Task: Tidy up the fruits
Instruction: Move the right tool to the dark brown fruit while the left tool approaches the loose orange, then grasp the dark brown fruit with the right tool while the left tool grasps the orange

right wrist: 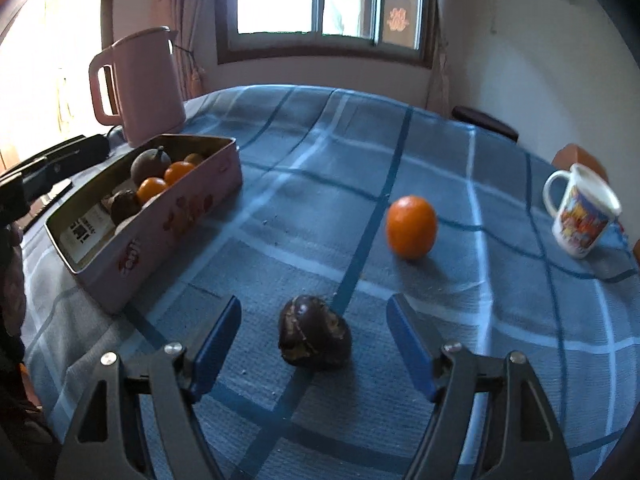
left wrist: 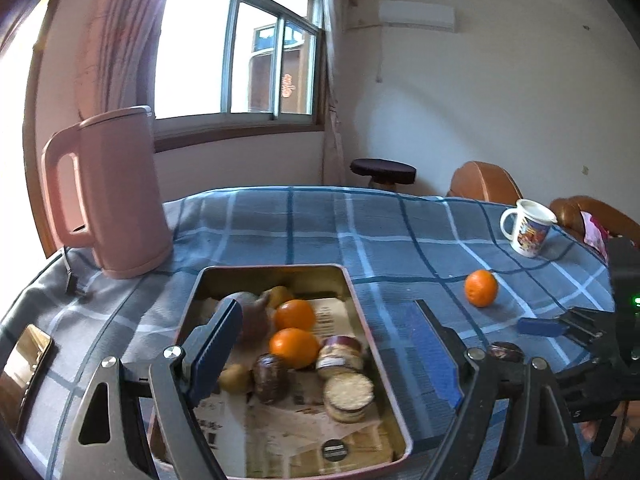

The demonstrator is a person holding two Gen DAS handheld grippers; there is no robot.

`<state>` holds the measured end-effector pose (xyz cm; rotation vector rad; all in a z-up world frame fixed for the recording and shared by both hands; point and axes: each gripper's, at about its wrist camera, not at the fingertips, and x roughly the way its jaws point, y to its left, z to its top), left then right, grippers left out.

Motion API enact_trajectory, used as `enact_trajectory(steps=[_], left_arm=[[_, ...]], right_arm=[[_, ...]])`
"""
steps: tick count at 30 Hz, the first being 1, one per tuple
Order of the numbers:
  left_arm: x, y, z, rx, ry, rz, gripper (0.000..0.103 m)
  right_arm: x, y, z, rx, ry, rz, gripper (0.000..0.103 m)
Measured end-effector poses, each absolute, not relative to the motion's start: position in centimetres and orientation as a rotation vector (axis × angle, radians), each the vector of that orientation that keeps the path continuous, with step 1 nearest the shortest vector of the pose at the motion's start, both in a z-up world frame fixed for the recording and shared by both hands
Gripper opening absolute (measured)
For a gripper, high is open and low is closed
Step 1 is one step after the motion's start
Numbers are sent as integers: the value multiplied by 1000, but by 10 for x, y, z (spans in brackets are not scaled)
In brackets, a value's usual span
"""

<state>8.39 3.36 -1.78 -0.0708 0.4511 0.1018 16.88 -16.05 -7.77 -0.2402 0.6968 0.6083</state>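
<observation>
Between the spread fingers of the right gripper (right wrist: 314, 338), a dark wrinkled fruit (right wrist: 315, 333) is sitting untouched on the worktop (right wrist: 500, 320). I judge it should be closing gently around the middle, since round fruit rolls. Over the tin (left wrist: 362, 312), the left gripper (left wrist: 326, 338) is hanging released.

Tablecloth (right wrist: 280, 216): grey-blue, checked with dark blue and pale white-blue stripes. Tin box (right wrist: 168, 216): pink outside with red printed motifs, dull gold inside, lined with printed paper; it holds bright orange oranges (left wrist: 294, 347), a dark brown-purple passion fruit (left wrist: 270, 378) and yellow-brown small fruits. Kettle (left wrist: 120, 196): plain pale pink; mug (right wrist: 582, 212): white with a red, blue and yellow picture; loose orange (right wrist: 411, 227): bright orange; loose passion fruit (right wrist: 314, 332): dark purple-brown with tan patches; gripper pads (right wrist: 218, 340): blue on dark grey fingers.
</observation>
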Motion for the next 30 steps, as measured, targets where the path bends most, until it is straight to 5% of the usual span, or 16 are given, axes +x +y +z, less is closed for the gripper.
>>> enact_trajectory(steps=[4,30], left_arm=[[92,18,-15,-41,467,66,85],[242,-107,-54,-8,762,-197,85]], right_arm=[[177,-155,-88,-254,777,631,42],[242,-272,-62,-10,652,200,41]])
